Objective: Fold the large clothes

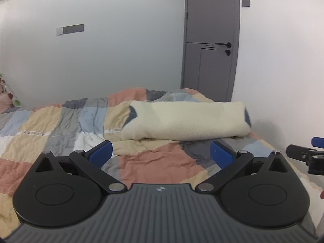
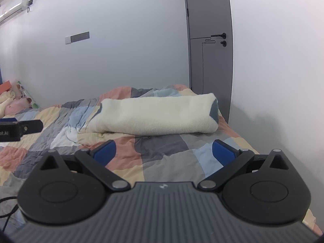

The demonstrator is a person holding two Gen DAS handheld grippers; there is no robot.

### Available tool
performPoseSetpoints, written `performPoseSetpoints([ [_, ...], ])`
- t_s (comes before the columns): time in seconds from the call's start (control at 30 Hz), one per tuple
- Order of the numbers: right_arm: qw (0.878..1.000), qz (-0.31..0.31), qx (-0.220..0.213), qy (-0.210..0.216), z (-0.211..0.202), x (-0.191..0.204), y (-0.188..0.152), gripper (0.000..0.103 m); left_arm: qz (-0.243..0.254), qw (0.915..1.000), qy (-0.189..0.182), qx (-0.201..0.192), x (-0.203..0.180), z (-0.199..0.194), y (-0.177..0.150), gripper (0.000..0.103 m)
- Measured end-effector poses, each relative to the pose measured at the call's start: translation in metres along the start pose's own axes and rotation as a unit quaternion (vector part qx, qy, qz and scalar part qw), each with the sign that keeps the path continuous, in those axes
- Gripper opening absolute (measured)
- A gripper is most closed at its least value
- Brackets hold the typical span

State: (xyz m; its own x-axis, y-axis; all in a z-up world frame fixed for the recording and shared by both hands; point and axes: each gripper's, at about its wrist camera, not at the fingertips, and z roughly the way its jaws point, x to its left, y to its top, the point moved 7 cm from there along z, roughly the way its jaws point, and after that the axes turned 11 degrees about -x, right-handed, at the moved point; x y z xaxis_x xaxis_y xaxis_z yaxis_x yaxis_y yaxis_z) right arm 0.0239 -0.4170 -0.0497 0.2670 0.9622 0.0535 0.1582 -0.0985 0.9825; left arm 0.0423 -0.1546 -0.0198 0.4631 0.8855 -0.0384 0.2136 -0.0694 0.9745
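Bedroom scene seen from two handheld grippers, both looking slightly downward across a bed [image 1: 60, 121] covered by a patchwork quilt [image 1: 158, 162] in peach, grey, pale blue and cream squares. Behind the bed stands a pale wall, with a grey door [image 1: 210, 40] at the far right. On the far part of the quilt lies the task's thing, a thick cream fleece garment [image 1: 182, 119], already gathered into a long, low, folded bundle with dark blue-grey patches showing at both ends. Its long axis runs left to right across both views, broadside to the grippers, so its long near edge faces them. The left gripper [image 1: 161, 154] hangs over the near quilt with its blue pads spread wide and nothing between them; the bundle lies straight ahead and beyond, apart from the pads, with its left end nearer this gripper. The right gripper [image 2: 165, 151] is likewise spread wide and empty, and the bundle lies ahead of it too, with its right end nearer this side. Each gripper shows at the edge of the other's view, so the two sit side by side at the near edge. Judging from this, any further fold would need each gripper to reach forward to its own end of the bundle.
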Motion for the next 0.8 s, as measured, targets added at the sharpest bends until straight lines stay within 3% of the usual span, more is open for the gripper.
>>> performPoseSetpoints([
  [0.8, 1.000, -0.016, 0.001, -0.014, -0.0060, 0.0077, 0.0015, 0.103, 0.008, 0.9999, 0.013, 0.007, 0.0002, 0.0024, -0.0017, 0.103],
])
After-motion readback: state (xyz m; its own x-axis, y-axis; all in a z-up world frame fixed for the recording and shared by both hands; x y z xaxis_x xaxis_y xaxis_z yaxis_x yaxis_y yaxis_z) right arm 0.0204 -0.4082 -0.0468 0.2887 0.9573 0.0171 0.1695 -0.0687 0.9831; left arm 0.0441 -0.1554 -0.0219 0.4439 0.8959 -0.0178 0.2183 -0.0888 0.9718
